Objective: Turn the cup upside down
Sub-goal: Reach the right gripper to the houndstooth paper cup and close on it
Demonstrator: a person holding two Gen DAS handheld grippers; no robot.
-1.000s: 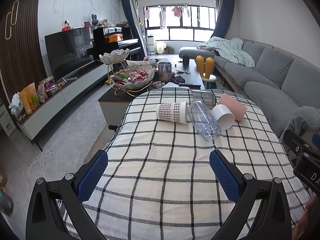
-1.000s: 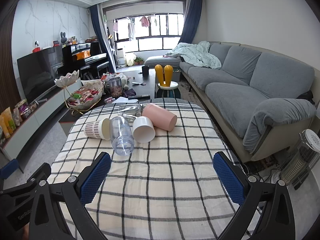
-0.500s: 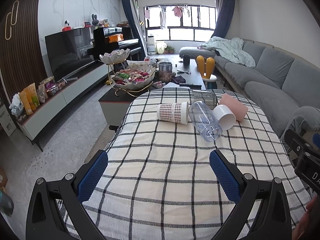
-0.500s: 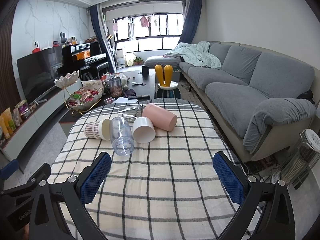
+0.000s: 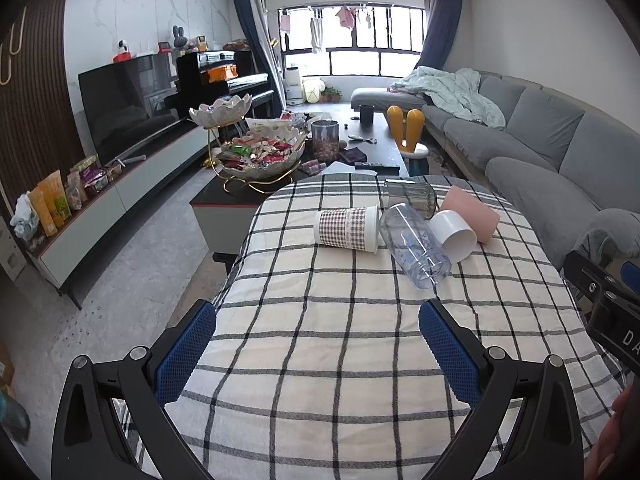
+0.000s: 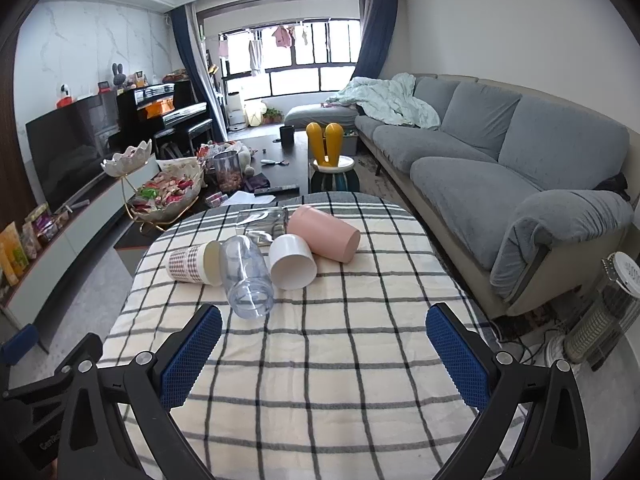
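Several cups lie on their sides at the far end of the checked tablecloth (image 5: 340, 340): a checked paper cup (image 5: 347, 229), a clear plastic cup (image 5: 414, 245), a white cup (image 5: 456, 235), a pink cup (image 5: 472, 214) and a clear glass (image 5: 409, 196). In the right wrist view they are the paper cup (image 6: 196, 266), clear cup (image 6: 246, 280), white cup (image 6: 291, 262), pink cup (image 6: 324, 238) and glass (image 6: 262, 218). My left gripper (image 5: 316, 348) and right gripper (image 6: 324, 352) are open and empty, well short of the cups.
A coffee table with a snack bowl (image 5: 262, 156) and a jar (image 5: 325, 140) stands beyond the table. A grey sofa (image 6: 500, 168) runs along the right. A heater (image 6: 604, 316) stands on the floor at right. The right gripper's body (image 5: 608, 304) shows at the left view's right edge.
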